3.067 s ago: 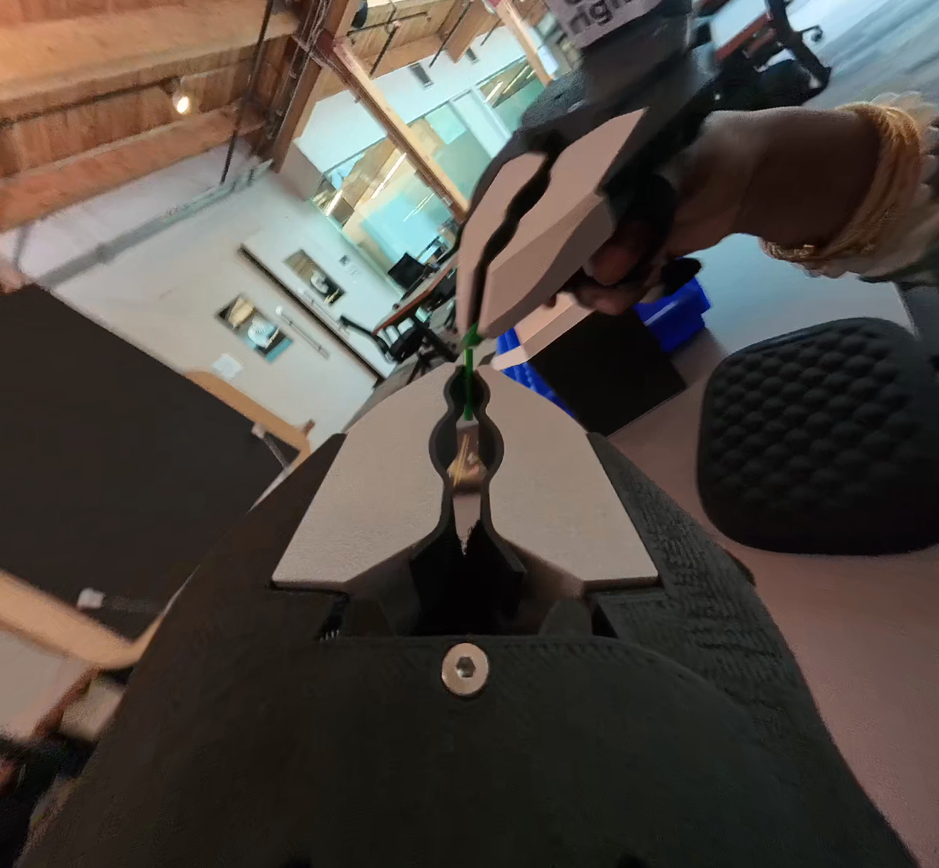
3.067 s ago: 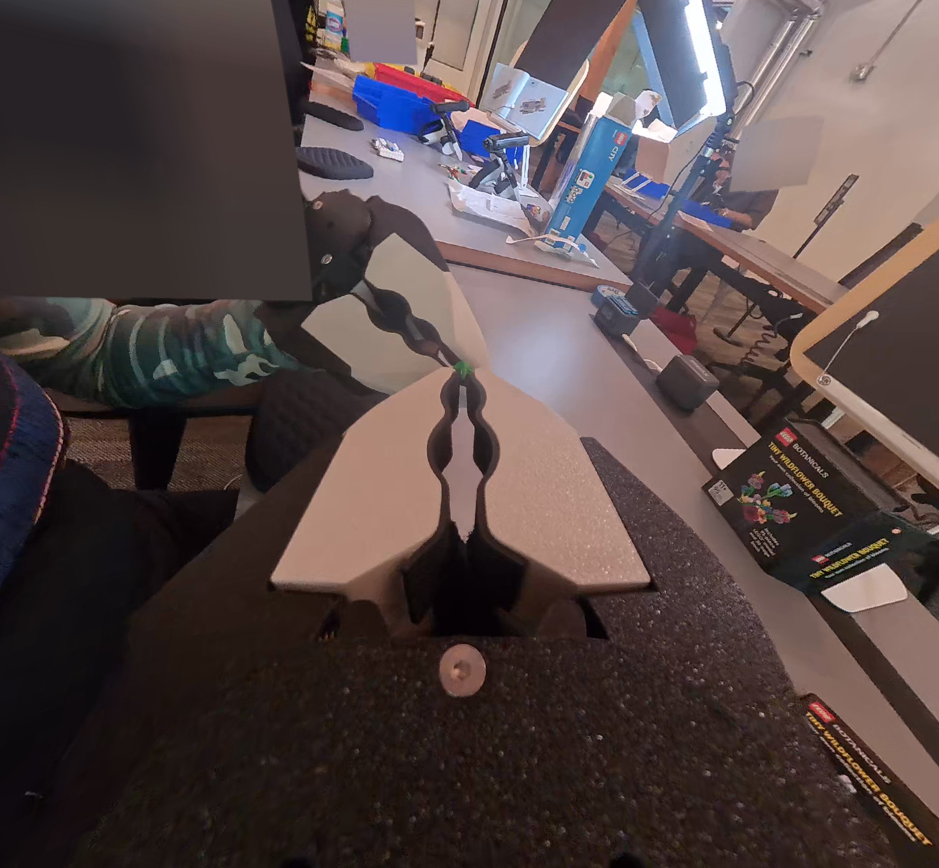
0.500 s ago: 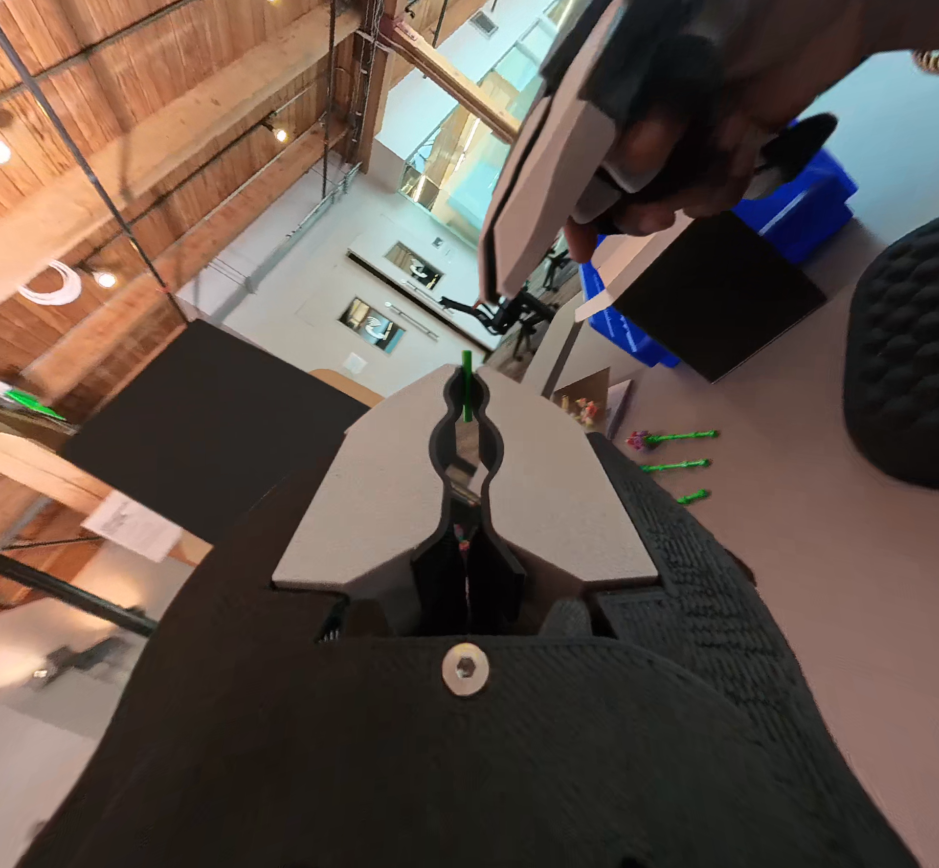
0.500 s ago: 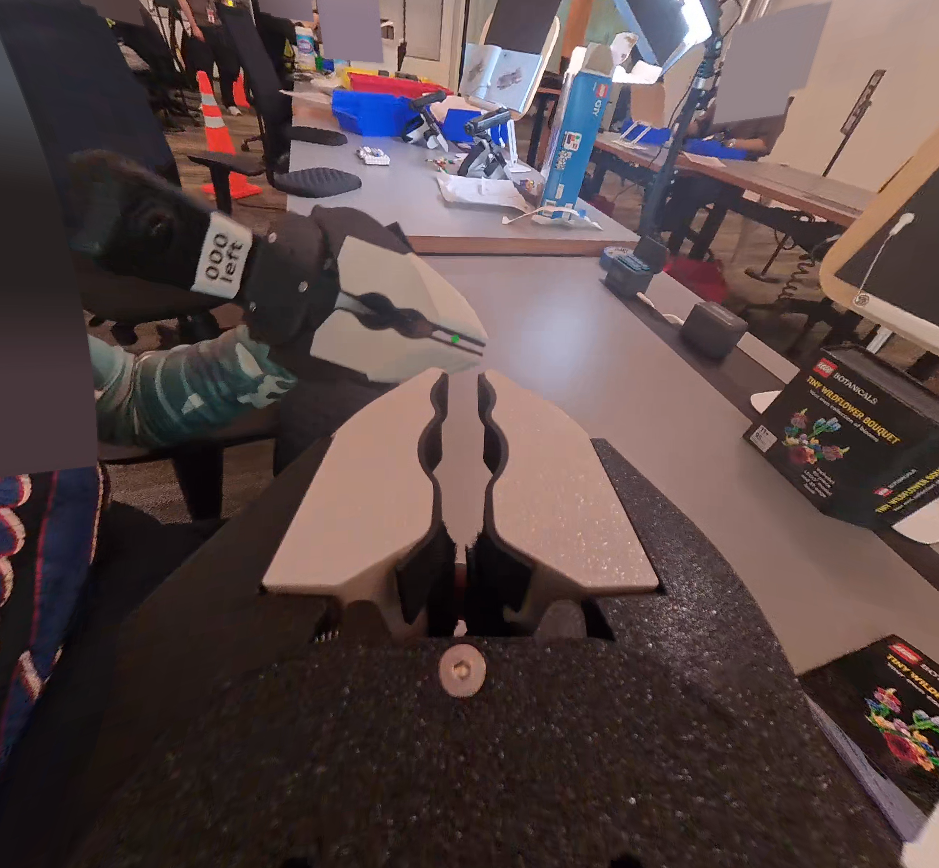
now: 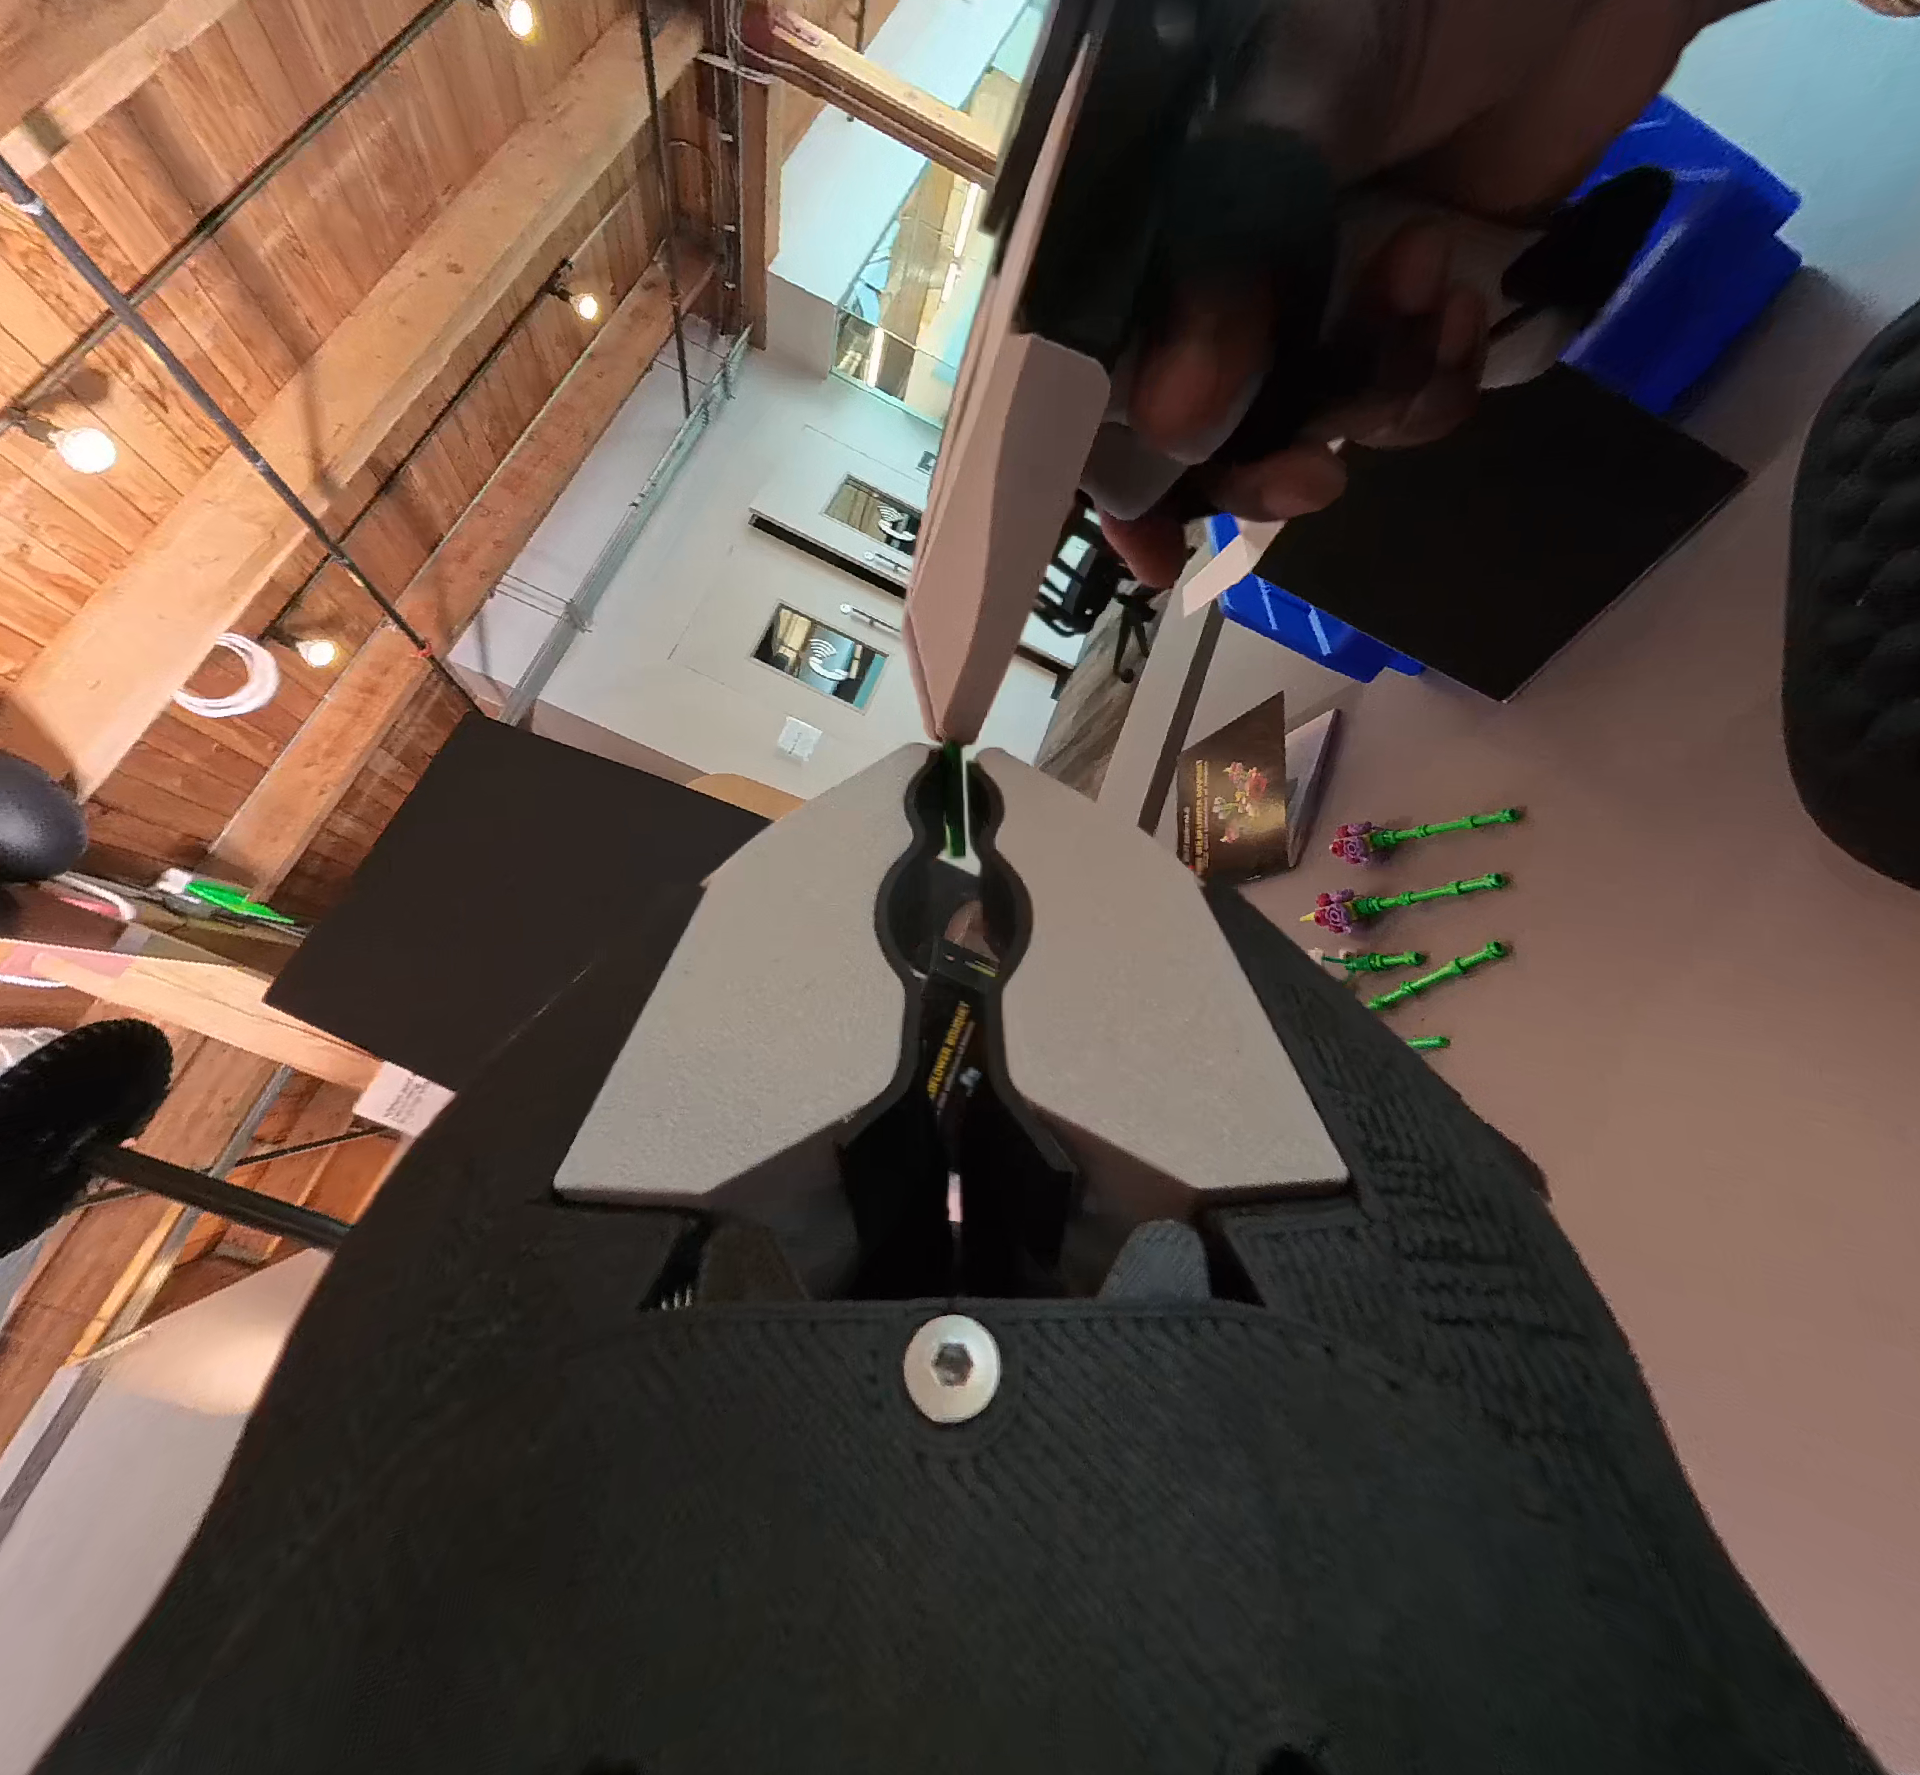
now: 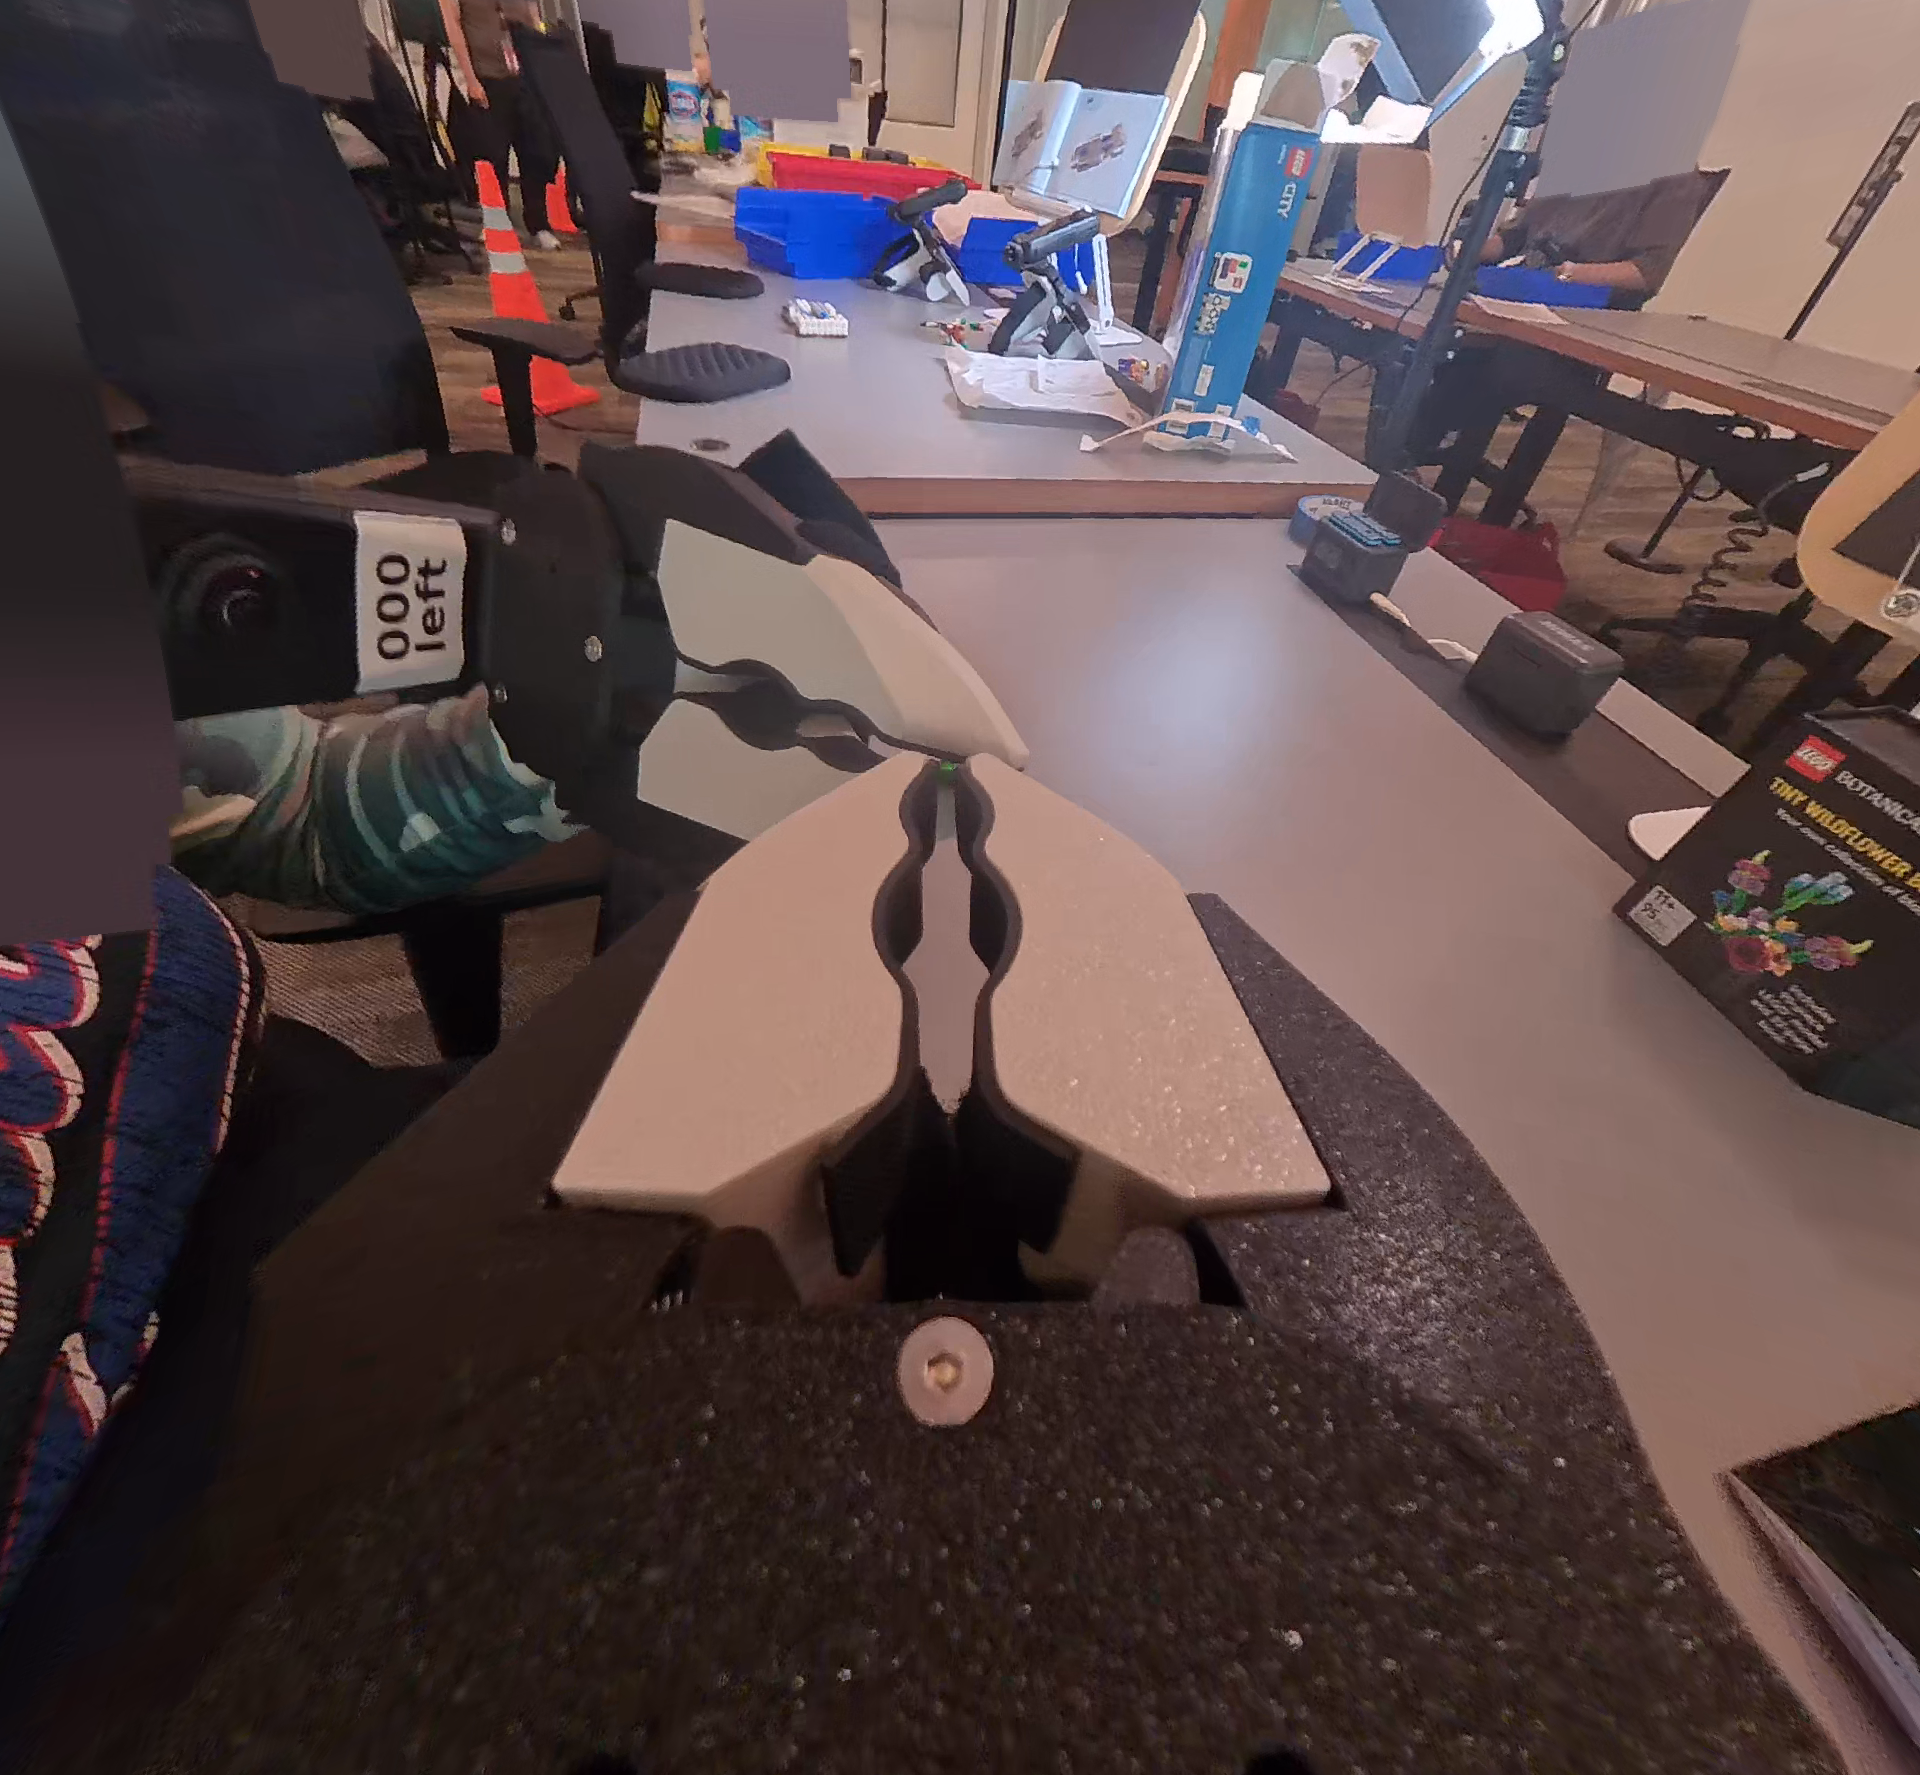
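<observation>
Left gripper [image 5: 951, 775] pinching a thin green stem piece [image 5: 954, 816] at the fingertips, raised above the grey counter [image 5: 1662, 1154]. Right gripper [image 6: 945, 775] tip to tip with the left, nearly closed on the stem's other end — firm grip not discernible. Finished green flower stems [image 5: 1423, 899] lying on the counter beside a black flower-set box [image 6: 1797, 915].

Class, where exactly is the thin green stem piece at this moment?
In the left wrist view the green stem piece is pinched at the tips of the left gripper, its far end meeting the tips of the right gripper, above the grey table.
</observation>
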### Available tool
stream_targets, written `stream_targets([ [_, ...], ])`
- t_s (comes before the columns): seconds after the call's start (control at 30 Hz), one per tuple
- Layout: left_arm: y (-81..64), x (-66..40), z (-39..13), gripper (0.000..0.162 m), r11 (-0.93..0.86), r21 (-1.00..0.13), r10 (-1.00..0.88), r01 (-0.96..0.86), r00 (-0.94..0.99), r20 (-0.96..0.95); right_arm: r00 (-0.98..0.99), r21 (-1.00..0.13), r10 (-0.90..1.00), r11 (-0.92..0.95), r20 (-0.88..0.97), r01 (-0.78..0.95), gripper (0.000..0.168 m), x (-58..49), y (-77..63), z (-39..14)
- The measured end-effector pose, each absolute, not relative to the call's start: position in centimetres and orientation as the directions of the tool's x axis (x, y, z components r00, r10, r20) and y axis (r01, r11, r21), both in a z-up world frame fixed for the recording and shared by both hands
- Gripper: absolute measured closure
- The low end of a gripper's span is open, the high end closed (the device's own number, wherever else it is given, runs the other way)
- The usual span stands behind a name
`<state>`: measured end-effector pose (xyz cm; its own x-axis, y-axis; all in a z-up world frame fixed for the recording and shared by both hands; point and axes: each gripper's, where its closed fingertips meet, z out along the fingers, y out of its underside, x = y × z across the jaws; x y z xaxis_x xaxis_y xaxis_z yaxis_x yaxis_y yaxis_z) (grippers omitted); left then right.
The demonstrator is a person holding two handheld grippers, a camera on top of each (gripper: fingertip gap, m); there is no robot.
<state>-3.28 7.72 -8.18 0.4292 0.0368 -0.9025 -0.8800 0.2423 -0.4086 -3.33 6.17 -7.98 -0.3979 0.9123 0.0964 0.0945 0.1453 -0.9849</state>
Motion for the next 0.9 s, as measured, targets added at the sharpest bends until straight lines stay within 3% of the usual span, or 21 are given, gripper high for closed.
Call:
stream_targets([
  [0.13,8.2,-4.5,-8.7,0.145,0.194,-0.512,-0.033,-0.837,0.516,-0.856,-0.306,-0.969,0.937,0.216,0.170,0.121,0.165,-2.2,8.4,-7.6],
  [0.23,8.9,-7.3,-9.2,0.144,0.111,-0.671,-0.080,-0.733,0.666,-0.742,-0.037,-0.925,0.954,0.296,0.296,0.236,0.165,0.2,14.4,-7.3],
  [0.33,9.9,-10.2,-11.4,0.143,-0.043,-0.840,-0.168,-0.541,0.833,-0.528,0.183,-0.876,0.920,0.247,0.346,0.414,0.165,4.0,20.0,-8.1],
  [0.43,10.3,-10.5,-13.6,0.138,-0.166,-0.935,-0.298,-0.314,0.920,-0.256,0.349,-0.806,0.852,0.132,0.389,0.577,0.165,7.9,24.5,-9.8],
  [0.53,10.6,-10.9,-15.2,0.138,-0.252,-0.942,-0.321,-0.219,0.938,-0.132,0.373,-0.756,0.858,0.027,0.353,0.654,0.165,9.6,25.8,-11.9],
  [0.9,11.2,-12.2,-18.7,0.136,-0.389,-0.885,-0.296,-0.255,0.944,-0.142,0.348,-0.752,0.887,0.000,0.304,0.659,0.156,9.3,26.4,-13.2],
])
